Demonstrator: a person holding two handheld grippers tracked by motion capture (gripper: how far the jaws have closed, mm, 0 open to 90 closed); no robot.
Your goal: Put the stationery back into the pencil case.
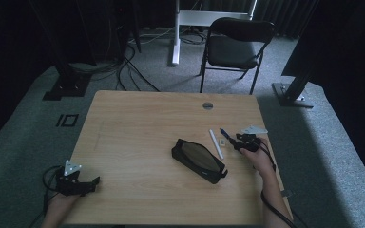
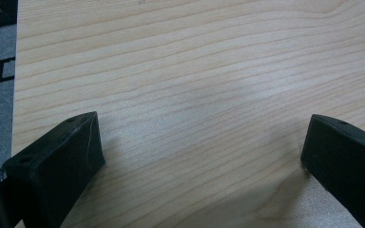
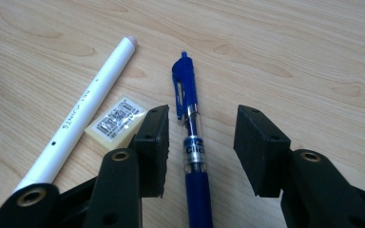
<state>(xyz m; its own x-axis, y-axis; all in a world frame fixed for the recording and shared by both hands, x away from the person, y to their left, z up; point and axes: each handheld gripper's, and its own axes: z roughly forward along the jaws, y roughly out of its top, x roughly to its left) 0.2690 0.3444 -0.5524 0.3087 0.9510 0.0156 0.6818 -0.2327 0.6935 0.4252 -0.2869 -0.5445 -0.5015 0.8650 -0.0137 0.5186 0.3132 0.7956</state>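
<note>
Two grippers working: right gripper point(image 3: 200, 142), jaws spread, straddling blue pen point(image 3: 192, 142) near tabletop's right edge, seemingly for pickup; left gripper point(image 2: 202, 152) idling spread at front-left corner.

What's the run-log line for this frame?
left: open, idle | right: open, straddling pen | pouch: on table | stage: pre-grasp

The blue pen point(image 3: 192, 142) carries a label whose readable part says "Clic". The white pen point(image 3: 83, 111) has grey lettering along its barrel, too blurred to read. The small eraser point(image 3: 115, 121) bears a barcode sticker, digits illegible.
</note>
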